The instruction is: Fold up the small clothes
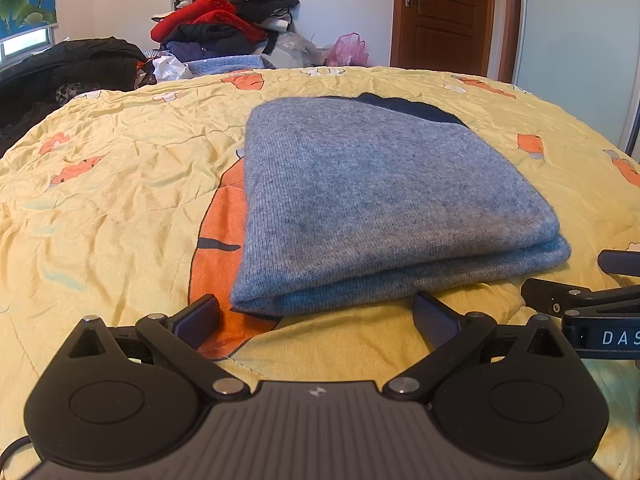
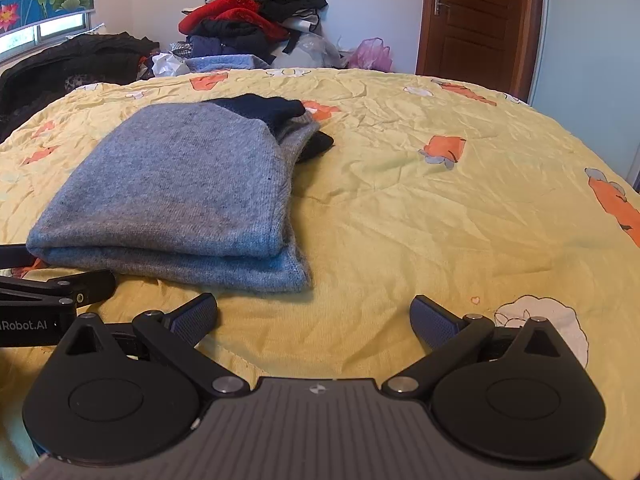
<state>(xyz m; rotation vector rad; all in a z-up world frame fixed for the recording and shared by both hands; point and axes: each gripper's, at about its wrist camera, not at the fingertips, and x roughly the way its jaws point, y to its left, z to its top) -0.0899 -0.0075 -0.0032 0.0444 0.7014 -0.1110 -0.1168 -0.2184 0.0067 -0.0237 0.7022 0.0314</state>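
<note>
A grey-blue knit sweater (image 1: 380, 200) lies folded in a neat stack on the yellow bedspread (image 1: 120, 184), with a dark navy part showing at its far end. In the right wrist view the sweater (image 2: 180, 192) sits to the left. My left gripper (image 1: 316, 312) is open and empty, just short of the sweater's near folded edge. My right gripper (image 2: 314, 316) is open and empty over bare bedspread (image 2: 440, 220), to the right of the sweater. Each gripper shows at the edge of the other's view.
A pile of red, black and blue clothes (image 1: 228, 20) stands behind the bed. Dark clothing (image 1: 68, 68) lies at the far left. A pink plastic bag (image 1: 348, 50) and a wooden door (image 1: 444, 16) are at the back right.
</note>
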